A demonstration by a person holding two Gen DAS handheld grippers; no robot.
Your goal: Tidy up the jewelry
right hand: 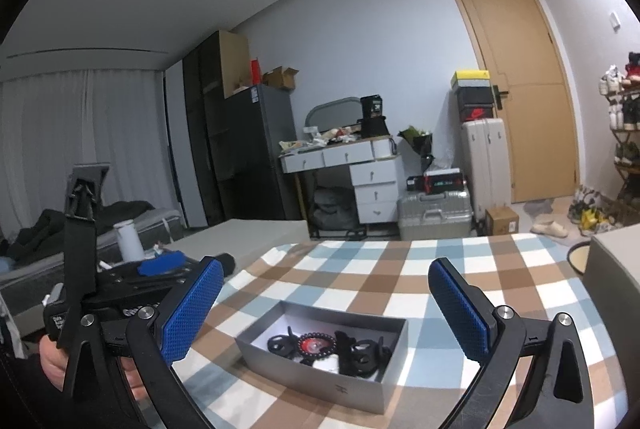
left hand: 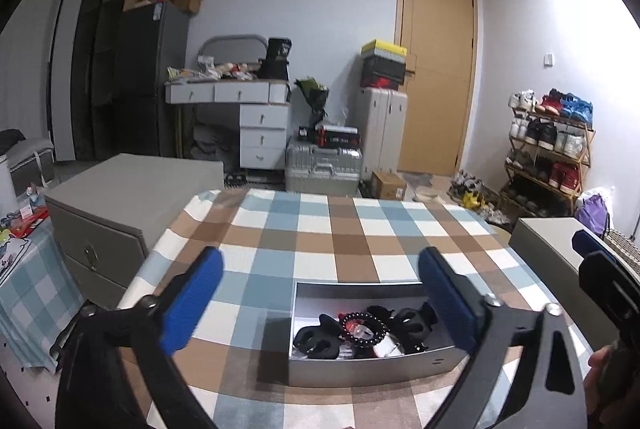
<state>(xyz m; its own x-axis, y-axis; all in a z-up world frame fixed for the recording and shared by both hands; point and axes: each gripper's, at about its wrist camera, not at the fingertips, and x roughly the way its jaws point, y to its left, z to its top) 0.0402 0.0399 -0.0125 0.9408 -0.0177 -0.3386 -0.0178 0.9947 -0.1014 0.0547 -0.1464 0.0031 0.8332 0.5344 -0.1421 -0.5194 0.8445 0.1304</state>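
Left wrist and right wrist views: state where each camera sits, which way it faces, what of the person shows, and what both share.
Left wrist: on the left claw, looking along its open fingers over the checked tablecloth to the door; the right claw's fingertip shows at right.
Right wrist: on the right claw, open, facing alike; the left claw and hand show at left.
Shared: the grey box of jewelry, the tablecloth, the door.

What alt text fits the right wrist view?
An open grey box of dark jewelry, including a beaded bracelet, sits on a checked tablecloth between the right tool's wide-open blue fingers. The left tool shows at the left edge, and a cluttered room with a wooden door lies behind.
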